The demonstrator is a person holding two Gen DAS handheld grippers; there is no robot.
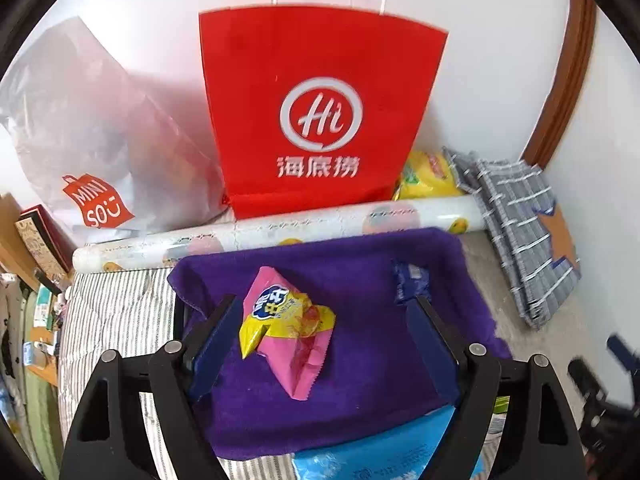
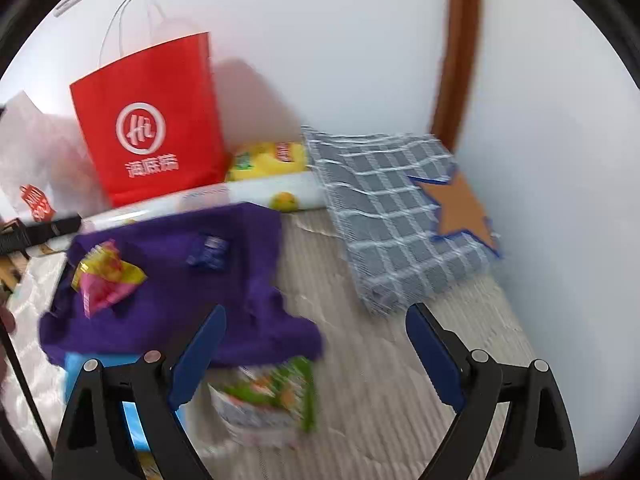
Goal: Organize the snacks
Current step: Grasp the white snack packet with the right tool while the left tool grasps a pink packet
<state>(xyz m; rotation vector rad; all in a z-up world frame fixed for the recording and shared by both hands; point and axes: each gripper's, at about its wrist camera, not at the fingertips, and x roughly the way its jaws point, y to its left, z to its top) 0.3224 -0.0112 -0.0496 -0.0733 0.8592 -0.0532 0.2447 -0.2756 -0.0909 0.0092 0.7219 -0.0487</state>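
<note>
1. Nearest the left wrist camera, the left gripper [image 1: 324, 312] hangs with its jaws wide and holding nothing; the pink snack packet [image 1: 286, 328] lies between them on the purple towel [image 1: 360, 272].
2. Close under the right gripper [image 2: 316, 318], whose jaws are likewise wide and unladen, a green-and-white snack bag [image 2: 268, 400] lies blurred on the striped bedding [image 2: 380, 360], beside a blue packet [image 2: 128, 408].
3. Further along the towel sits a small dark blue packet [image 1: 410, 280].
4. Beyond it lies a printed roll [image 1: 280, 232].
5. Behind the roll, a red paper bag [image 1: 316, 92] stands upright against the wall, between a white Miniso bag [image 1: 88, 148] and a yellow snack bag [image 1: 428, 180].
</note>
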